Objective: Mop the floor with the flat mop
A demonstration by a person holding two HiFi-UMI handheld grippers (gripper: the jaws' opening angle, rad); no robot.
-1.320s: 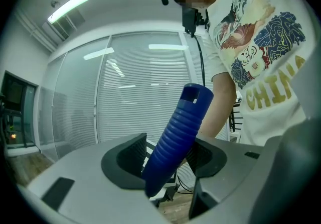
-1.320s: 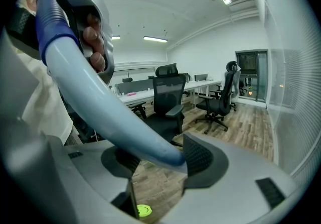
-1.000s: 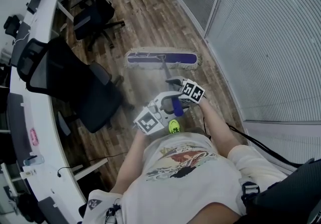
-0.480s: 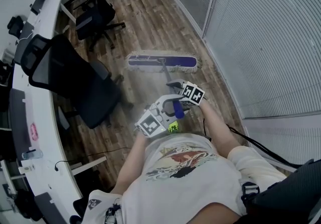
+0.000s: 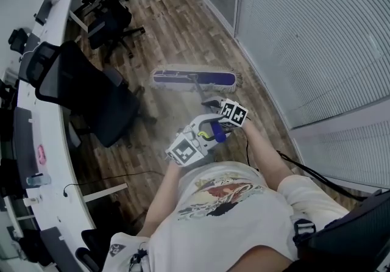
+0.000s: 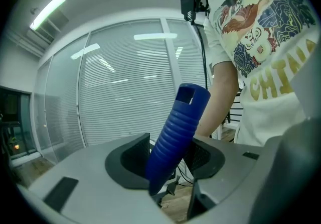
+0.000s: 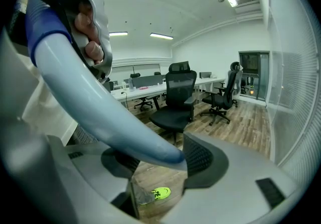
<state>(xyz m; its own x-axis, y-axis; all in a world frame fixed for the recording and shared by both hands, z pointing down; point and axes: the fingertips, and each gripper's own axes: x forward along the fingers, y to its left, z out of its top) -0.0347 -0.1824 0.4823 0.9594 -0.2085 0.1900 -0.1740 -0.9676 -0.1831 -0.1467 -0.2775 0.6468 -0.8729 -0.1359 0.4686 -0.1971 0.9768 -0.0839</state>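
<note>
Leverage on the stiff, light flat mop (image 5: 194, 77) is judged best with left tool (image 6: 169, 155) clamped on its ribbed grip (image 6: 178, 122), right tool (image 7: 155, 160) on its slick shaft (image 7: 100, 102)

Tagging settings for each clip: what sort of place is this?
Most likely an open-plan office: a long white desk lined with black swivel chairs, and full-height slatted blinds down one side.

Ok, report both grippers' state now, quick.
Left gripper: closed on the mop's blue grip; its fingers have just been closing.
Right gripper: closed on the mop pole.
</note>
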